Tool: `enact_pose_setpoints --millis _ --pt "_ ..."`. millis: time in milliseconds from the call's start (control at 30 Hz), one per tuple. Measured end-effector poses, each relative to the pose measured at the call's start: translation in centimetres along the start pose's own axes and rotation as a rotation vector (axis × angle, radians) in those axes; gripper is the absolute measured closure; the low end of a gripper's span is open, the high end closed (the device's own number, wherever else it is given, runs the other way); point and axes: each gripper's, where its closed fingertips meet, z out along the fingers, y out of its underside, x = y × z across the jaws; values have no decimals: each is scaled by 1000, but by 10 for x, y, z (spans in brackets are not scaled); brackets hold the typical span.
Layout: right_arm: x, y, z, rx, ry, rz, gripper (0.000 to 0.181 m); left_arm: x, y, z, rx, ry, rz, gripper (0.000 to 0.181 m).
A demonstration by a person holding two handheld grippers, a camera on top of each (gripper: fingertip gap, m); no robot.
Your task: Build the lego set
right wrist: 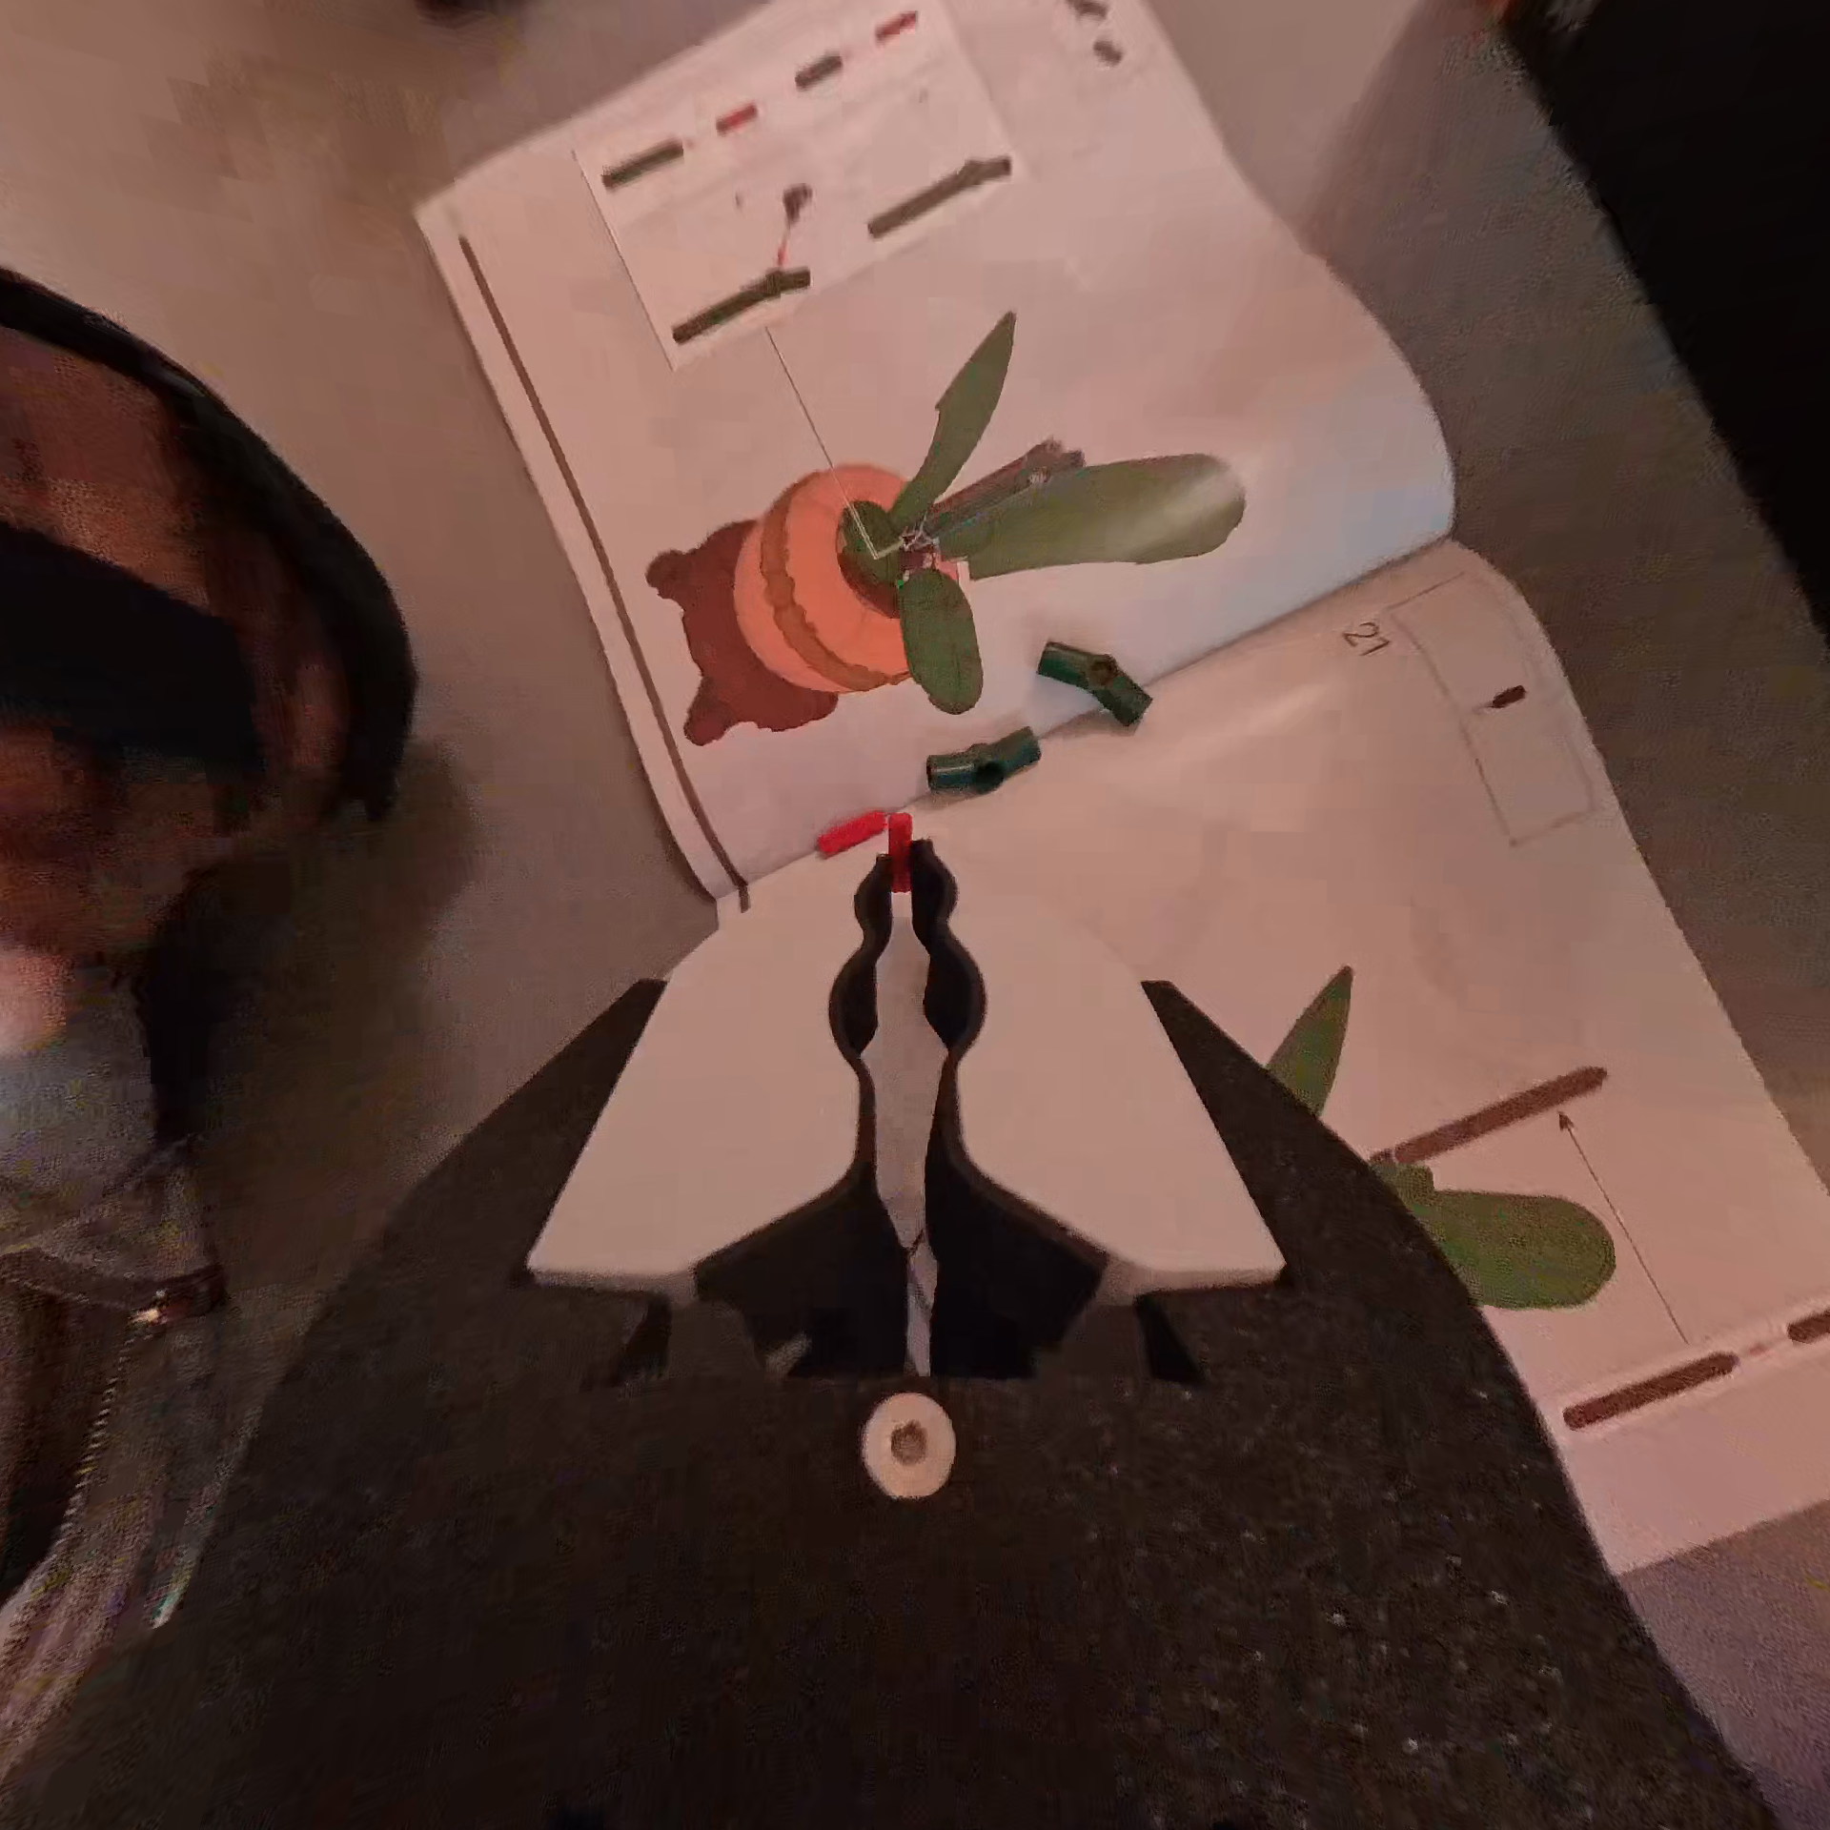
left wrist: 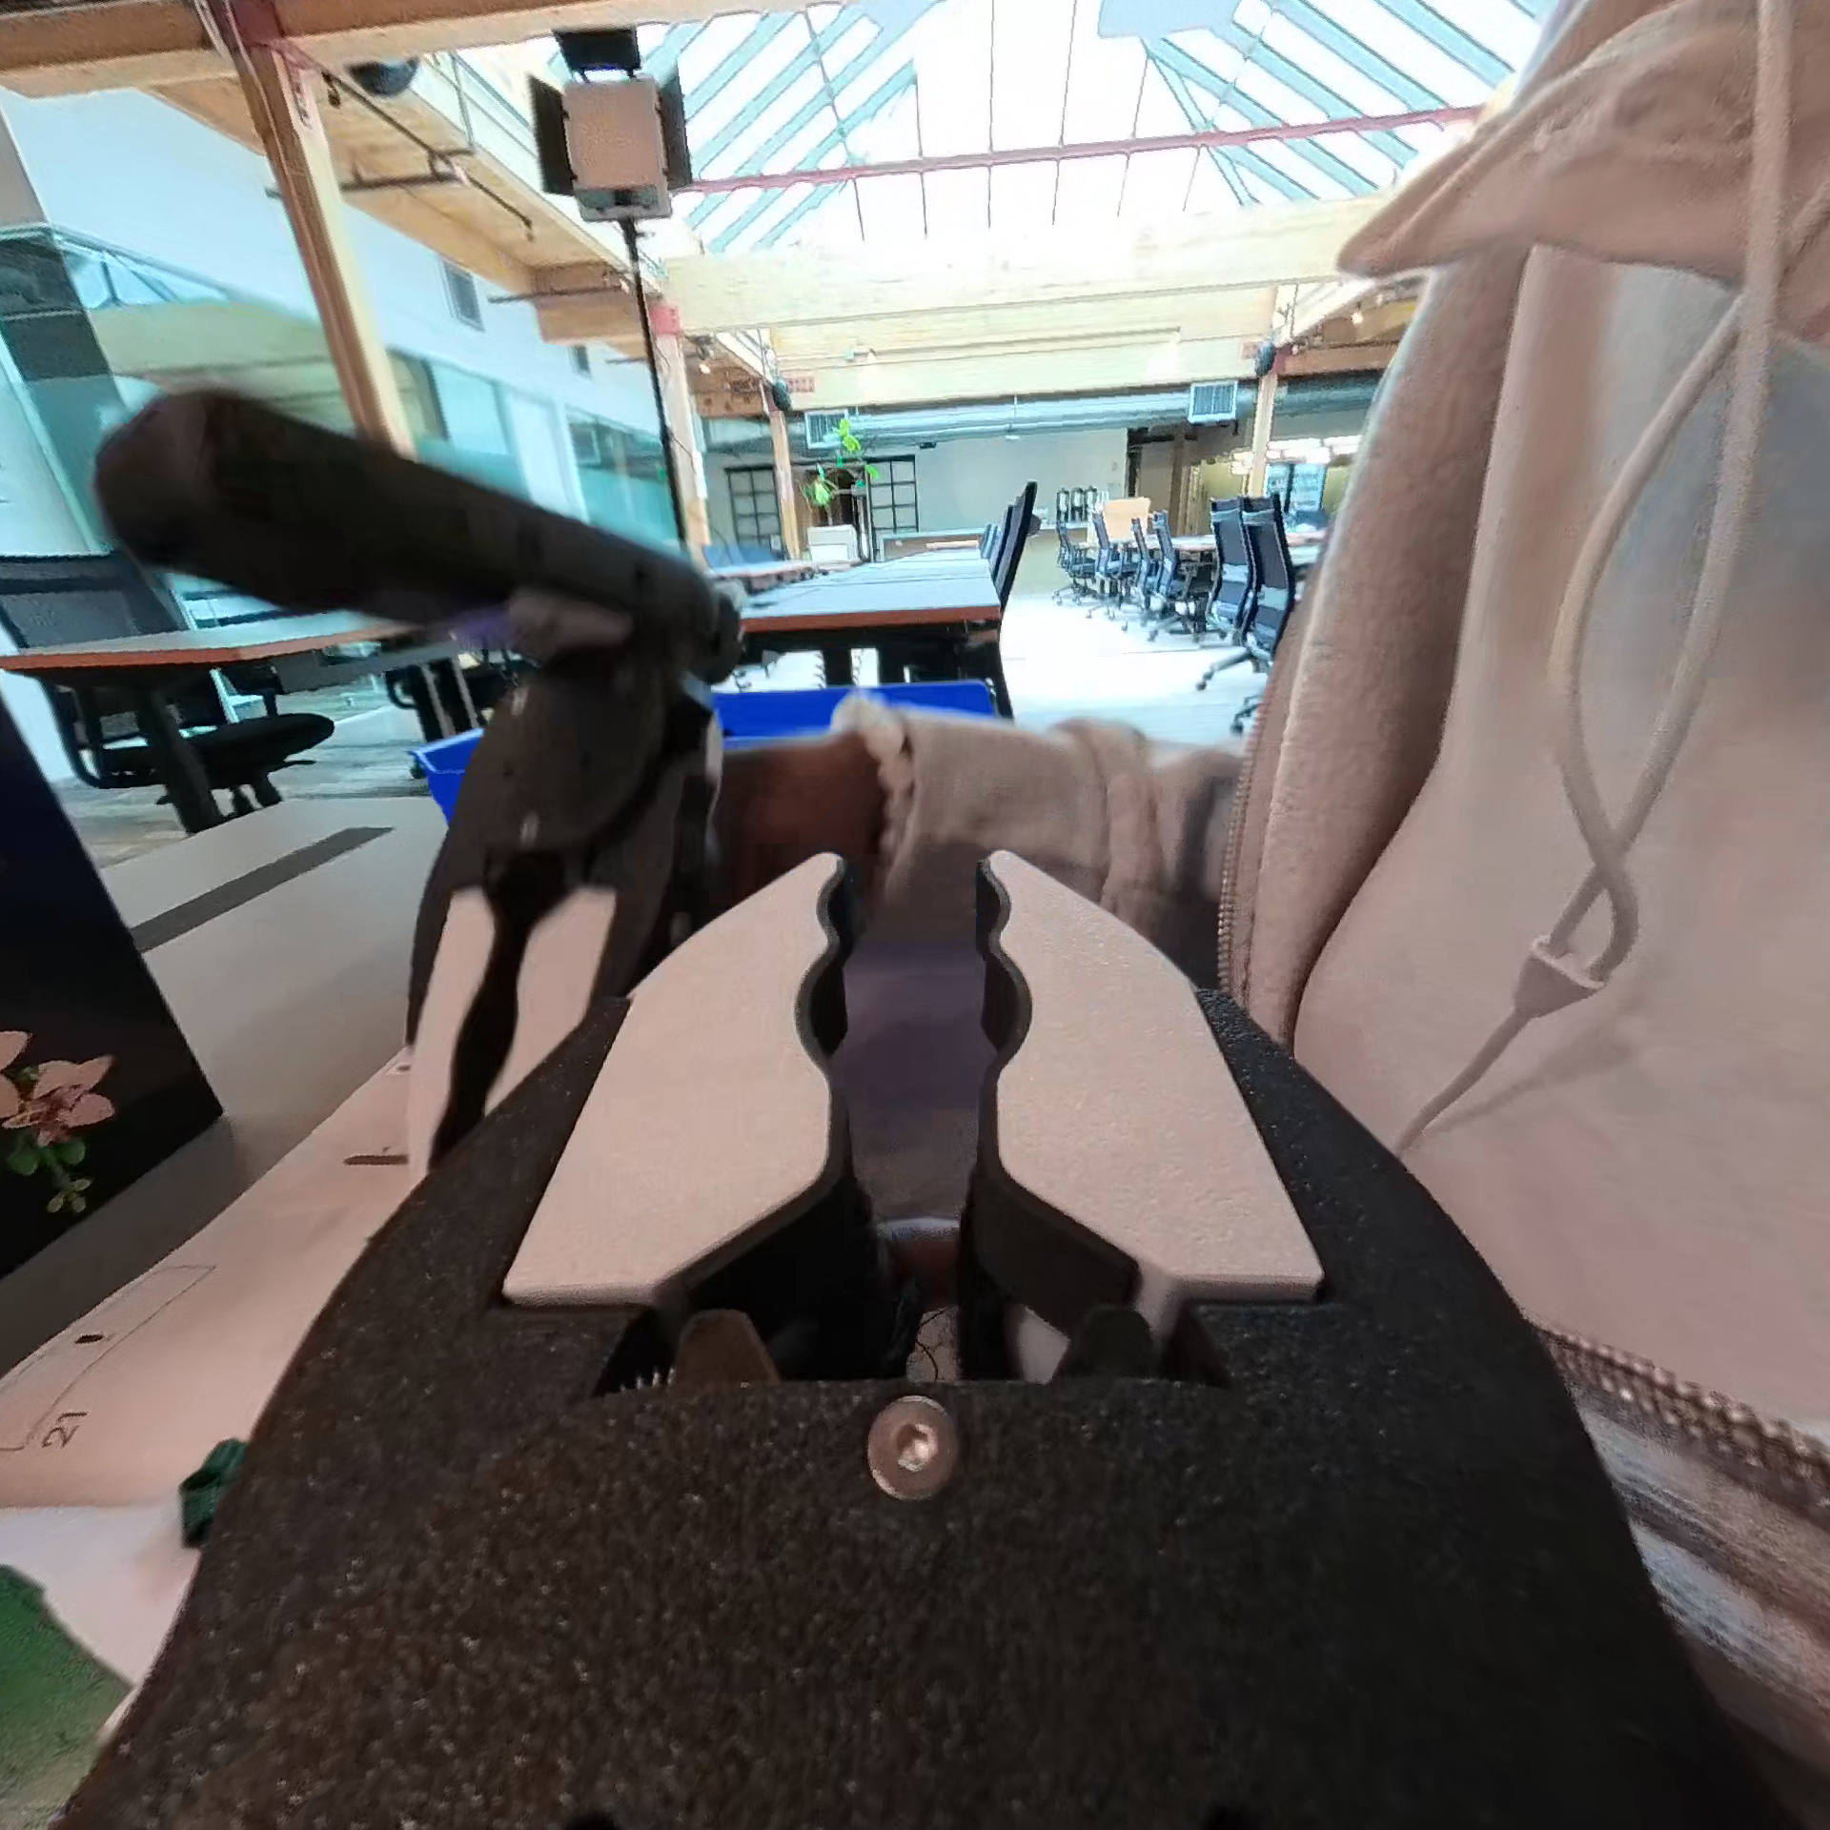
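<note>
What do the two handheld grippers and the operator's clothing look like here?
Both the left gripper and right gripper have rough black bodies, pale fingers with wavy black inner edges, and a central silver bolt. The person wears a cream zip hoodie with drawstrings.

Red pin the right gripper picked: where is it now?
In the right wrist view, the red pin stands clamped between the right gripper tips, just above the open instruction booklet, beside a second red pin lying flat to its left.
</note>
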Motion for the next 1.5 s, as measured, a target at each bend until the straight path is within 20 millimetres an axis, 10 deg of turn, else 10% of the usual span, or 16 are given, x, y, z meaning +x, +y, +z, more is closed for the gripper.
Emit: enact_pose_setpoints --millis 433,600,800,900,967,1167,1500 --pt "4 -9 5 62 -2 -30 166 -11 -5 -8 44 -58 -26 160" --pt "7 -11 -18 172 38 -56 164 -53 22 -22 -154 -293 4 157" --pt "-7 5 -157 275 318 -78 164 -51 15 -24 -94 -256 -20 159" --pt "24 57 -260 165 680 -82 173 -49 17 -17 -105 -223 -41 159" --pt "50 115 -291 -24 730 3 171 -47 16 -12 -99 -201 -41 159" --pt "125 225 -256 -375 522 108 166 -42 15 -2 -82 -165 -55 159" --pt "161 274 -214 -557 544 219 162 -47 21 1 -93 -174 -71 159"
